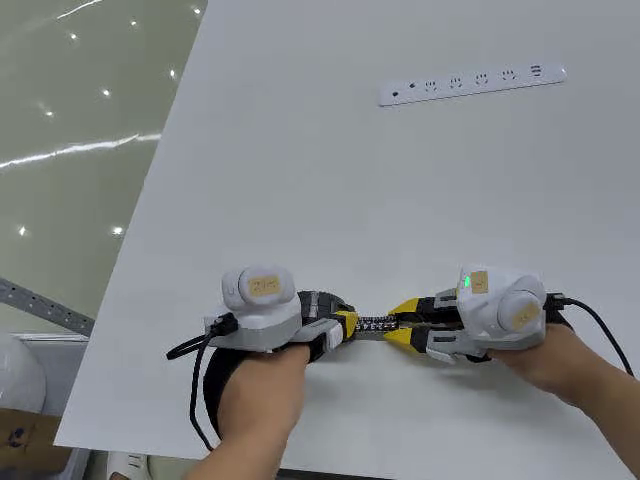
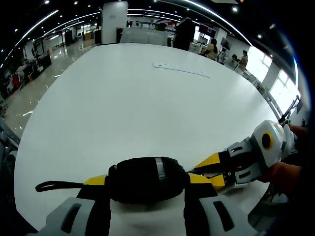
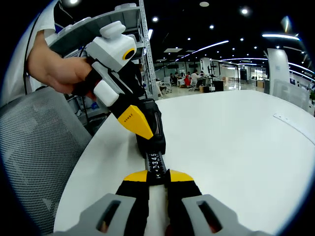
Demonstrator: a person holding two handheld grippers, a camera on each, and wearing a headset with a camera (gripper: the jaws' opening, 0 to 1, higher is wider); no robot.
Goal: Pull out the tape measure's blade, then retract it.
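White counter [image 1: 400, 180] in a large open hall with ceiling lights. The black, rounded plastic tape measure case [image 1: 322, 303] sits near the counter's front edge, clamped between the yellow-tipped left tongs [image 2: 147, 181]. A black wrist strap [image 2: 54, 186] trails from its side. A short length of dark blade [image 3: 155, 162] with white numerals runs from the case to the right tongs [image 3: 156, 176], which are closed on the blade's end. The two tongs face each other, close together. In the head view the left tongs' white body hides much of the case. A long white power strip [image 1: 470, 84] lies well apart, at the far side.
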